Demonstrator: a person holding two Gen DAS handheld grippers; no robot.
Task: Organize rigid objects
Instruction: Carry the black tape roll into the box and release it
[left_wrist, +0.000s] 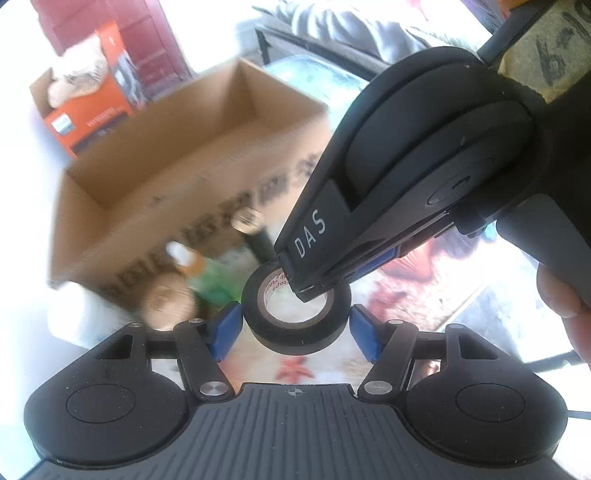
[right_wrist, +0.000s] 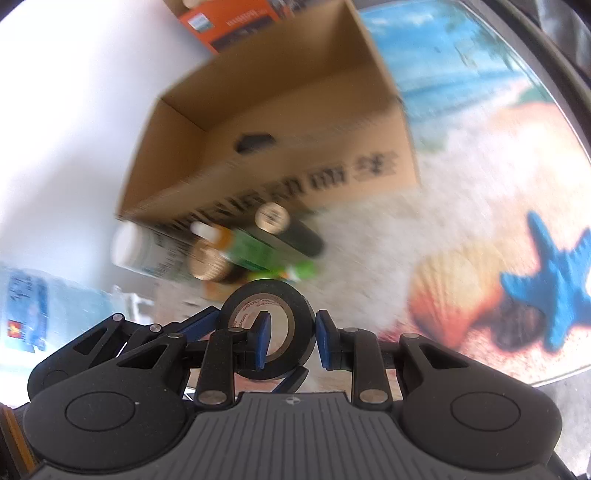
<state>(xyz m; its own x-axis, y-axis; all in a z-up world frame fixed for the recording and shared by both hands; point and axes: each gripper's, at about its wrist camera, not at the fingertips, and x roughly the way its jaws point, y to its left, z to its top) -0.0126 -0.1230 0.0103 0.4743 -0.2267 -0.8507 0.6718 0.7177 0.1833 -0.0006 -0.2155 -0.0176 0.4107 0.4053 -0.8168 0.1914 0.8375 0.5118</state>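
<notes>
The right claw (right_wrist: 288, 339) is pinching the tape (right_wrist: 269, 328) through its ring wall; the left claw (left_wrist: 293, 330), beneath, is flanking it unpressed. A slack pinch could drop it short of the box (right_wrist: 280, 122) ahead.

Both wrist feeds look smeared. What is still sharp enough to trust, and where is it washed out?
Left wrist view: the black roll of electrical tape and right gripper are sharp; the open brown cardboard box and the bottles in front of it are motion-blurred; the upper left is blown out white. Right wrist view: tape sharp, box and seashell-print mat smeared, left side overexposed.
</notes>
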